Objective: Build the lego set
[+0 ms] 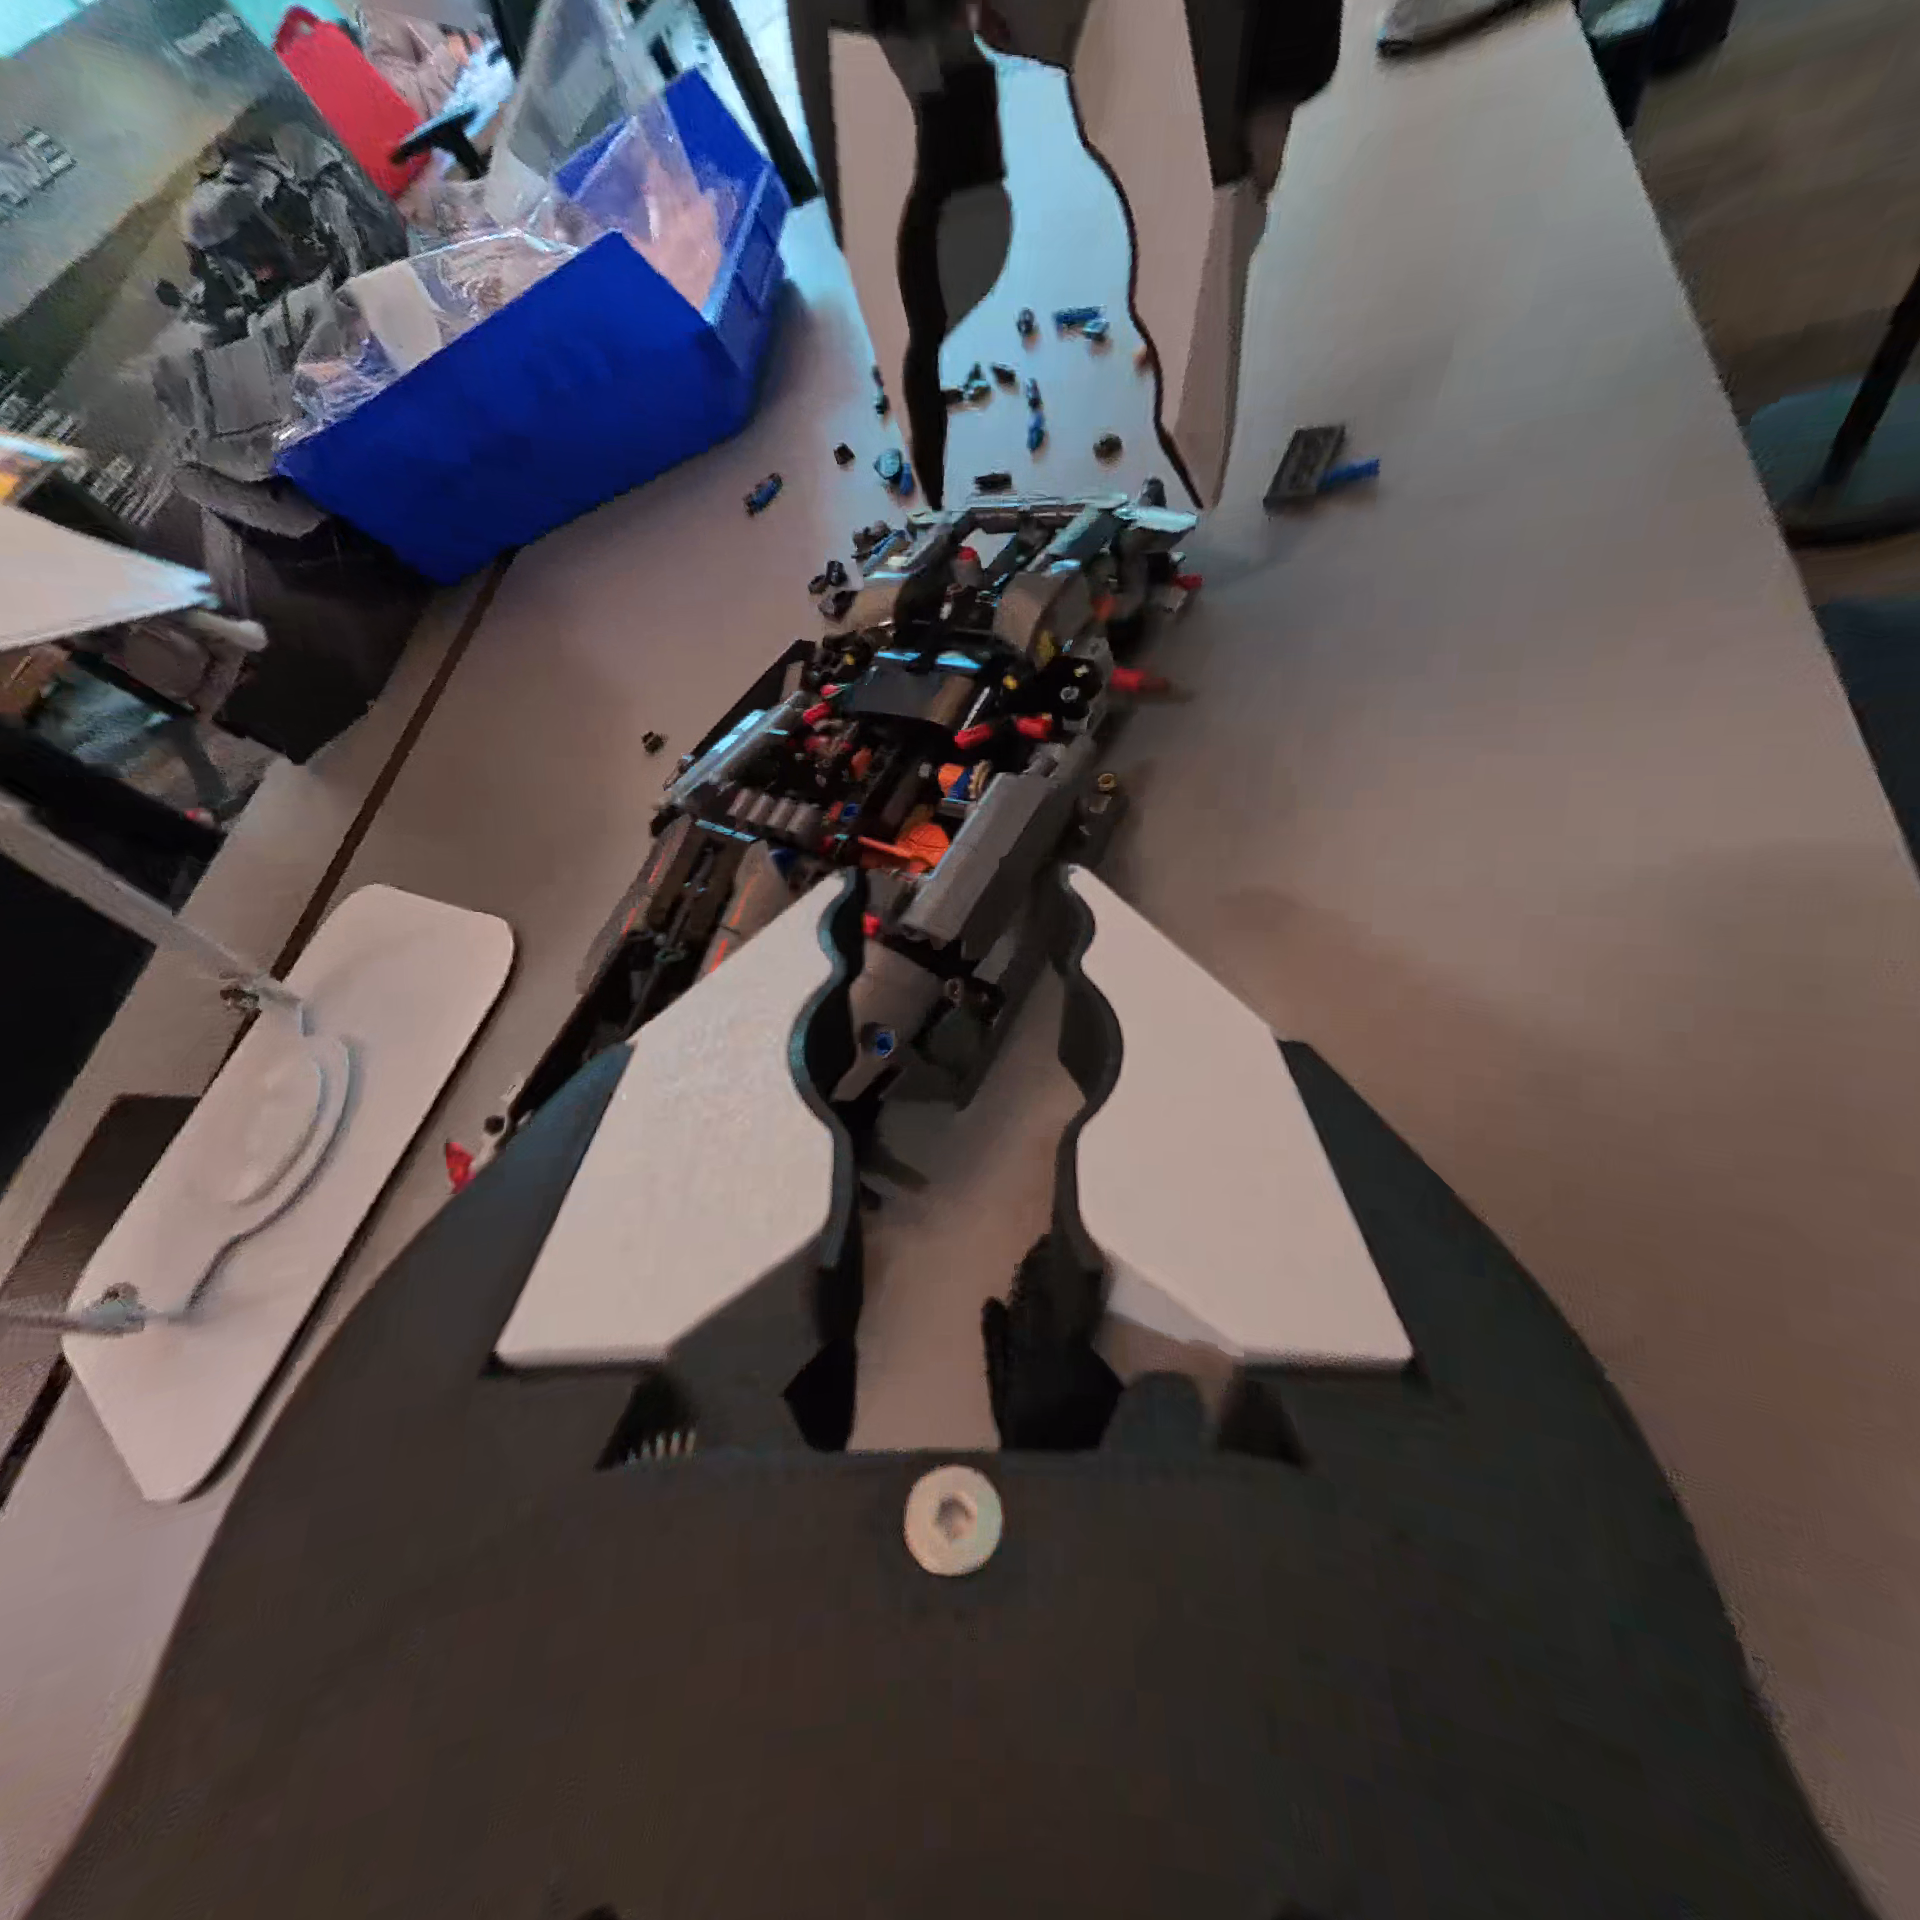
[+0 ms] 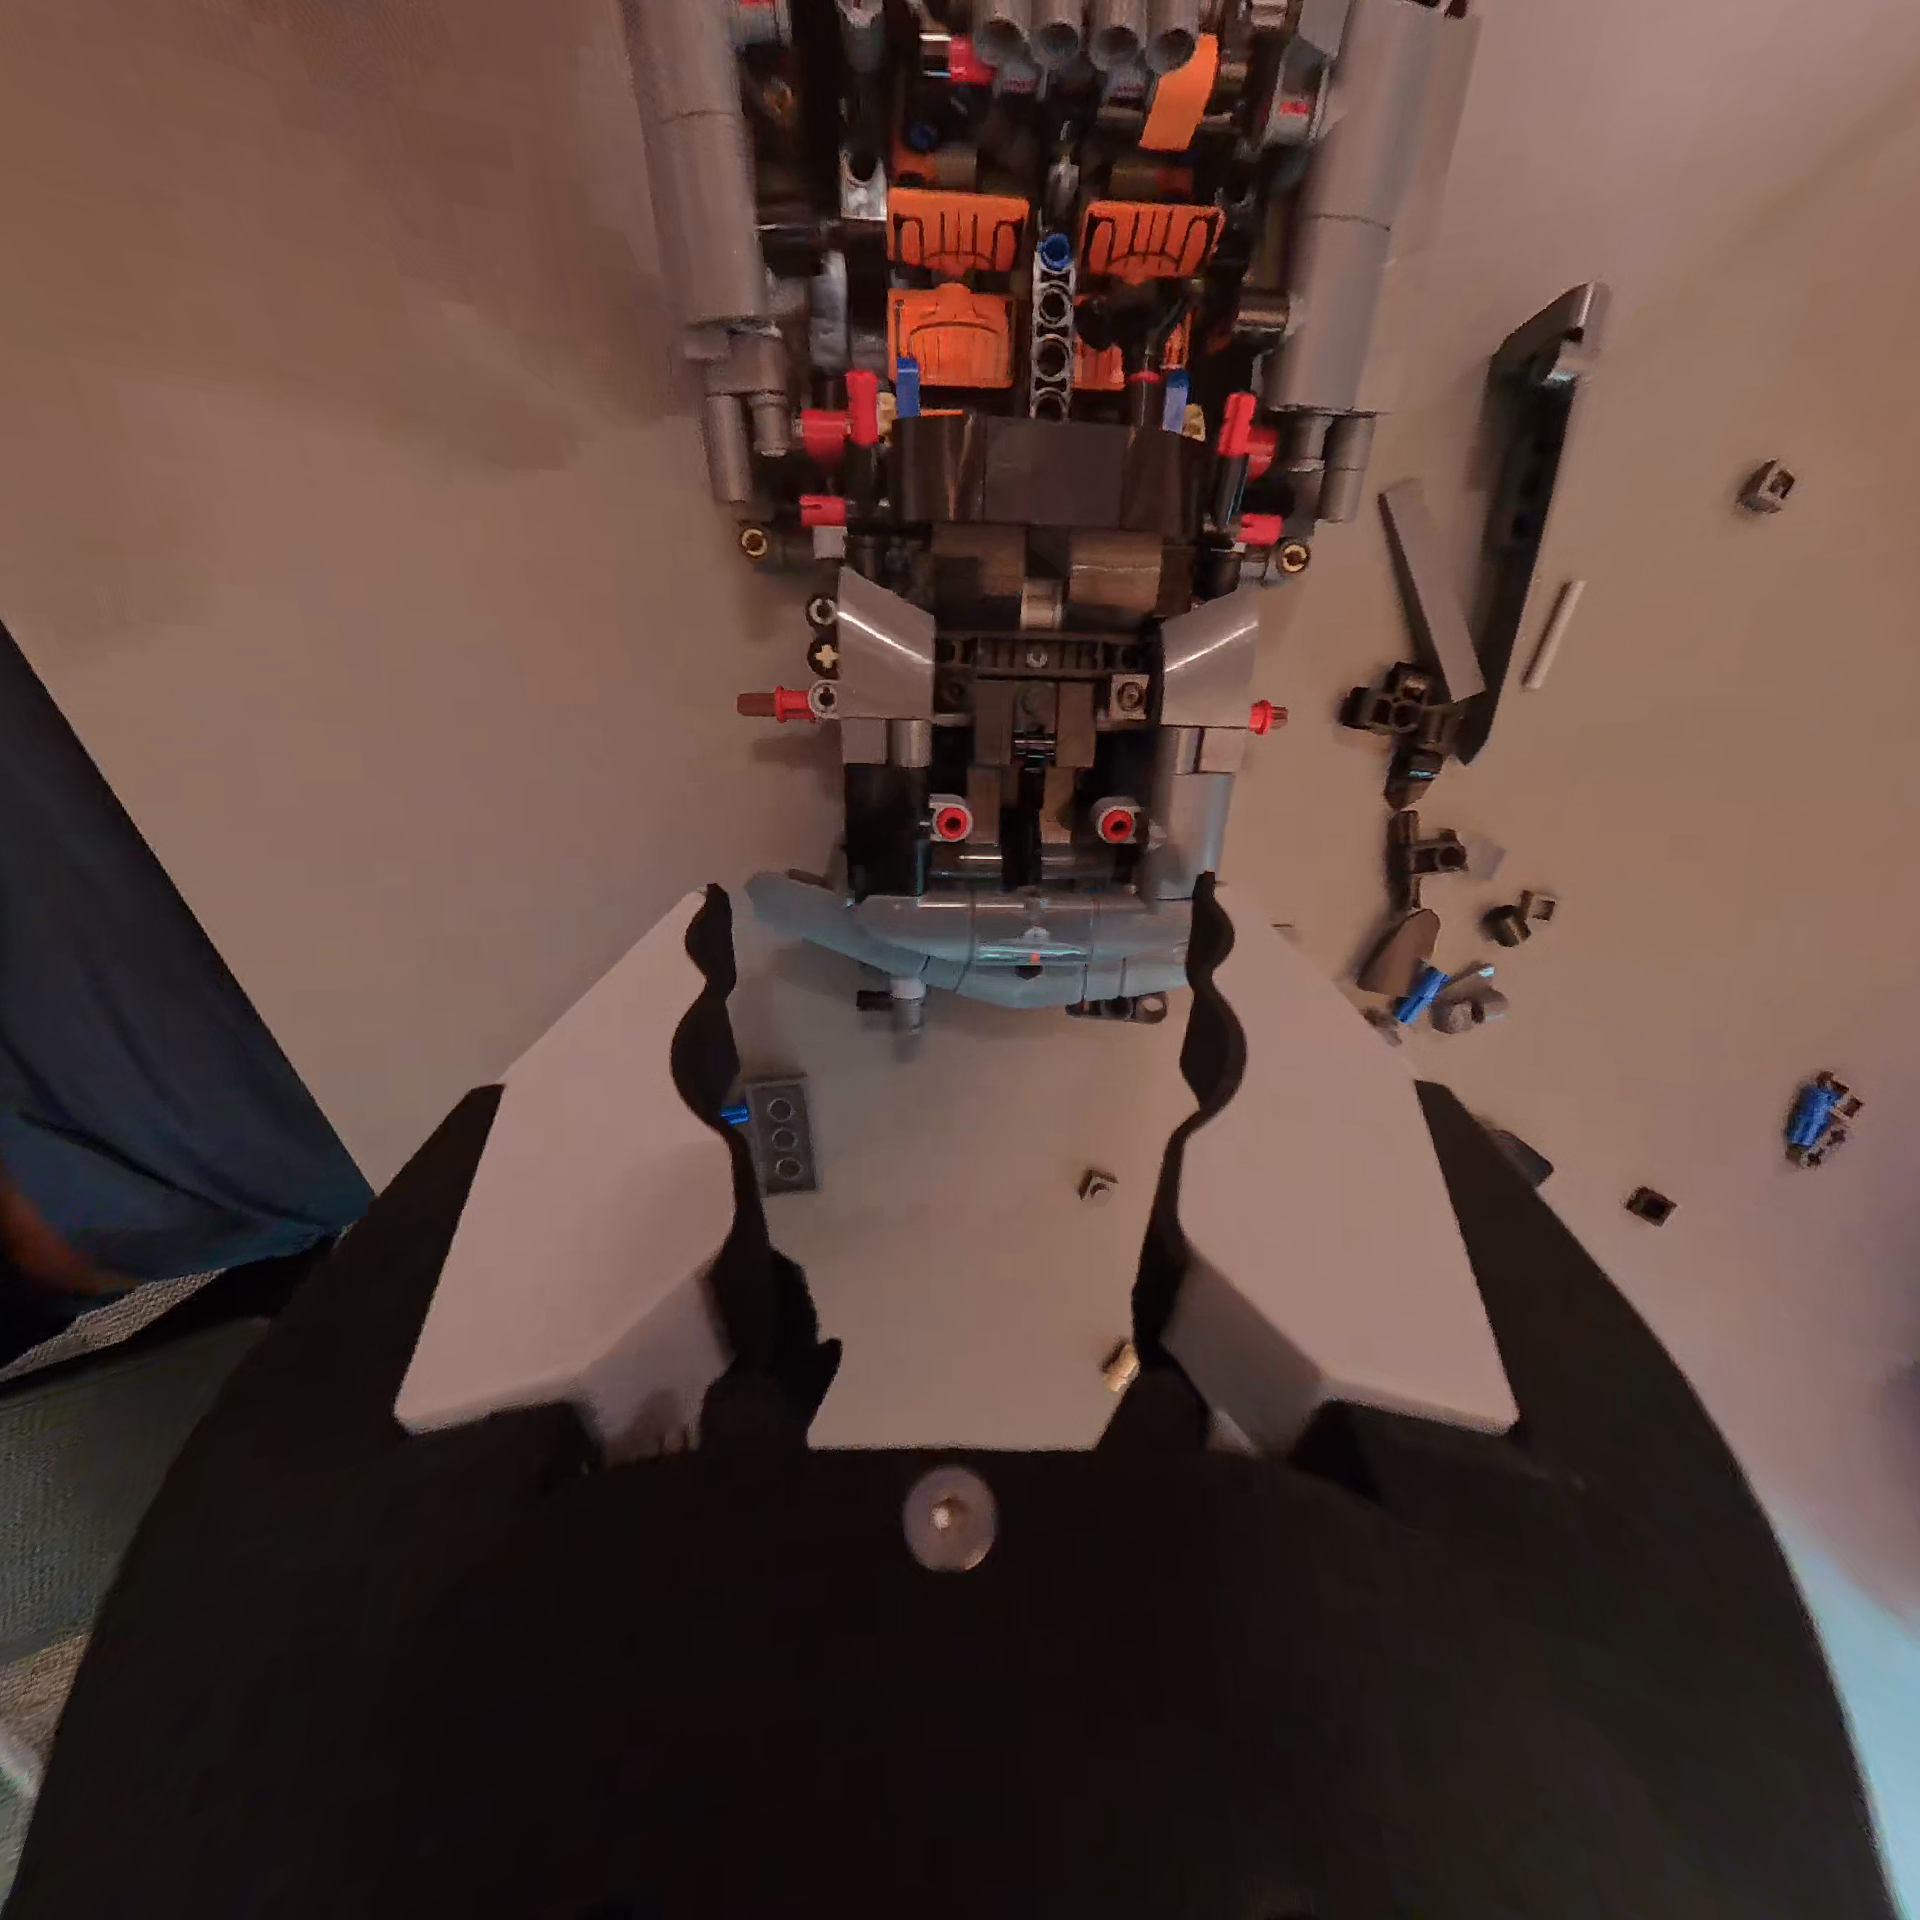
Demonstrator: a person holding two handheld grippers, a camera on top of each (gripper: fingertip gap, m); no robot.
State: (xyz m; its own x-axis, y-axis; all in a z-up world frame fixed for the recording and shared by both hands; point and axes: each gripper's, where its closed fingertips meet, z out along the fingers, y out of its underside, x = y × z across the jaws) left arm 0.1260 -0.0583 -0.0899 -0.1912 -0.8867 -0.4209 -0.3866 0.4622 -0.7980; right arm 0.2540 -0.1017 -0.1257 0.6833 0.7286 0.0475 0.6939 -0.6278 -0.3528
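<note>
A long grey, black and orange lego car model [image 1: 904,727] lies on the pale table [image 1: 1455,935]. My left gripper [image 1: 961,894] is half closed, and the model's near end fills the gap between its fingers. My right gripper [image 2: 956,904] is open and empty. Its tips sit just short of the model's other end [image 2: 1039,499], and it also shows at the far end in the left wrist view [image 1: 1060,488]. A small dark grey plate [image 2: 781,1138] lies on the table beside its left finger.
Several loose small pieces [image 2: 1455,862] and a long dark panel [image 2: 1527,468] lie right of the model. A blue bin [image 1: 540,416] with plastic bags and a white stand base [image 1: 291,1174] sit to the left. The table edge [image 2: 208,914] runs close on the left. Left tips to right tips: about 15 centimeters. The small dark grey plate [image 2: 781,1138] is closer to my right gripper, around 8 centimeters from its tips; the left tips are 20 centimeters off. My left wrist view [image 1: 1302,462] looks at it from another angle.
</note>
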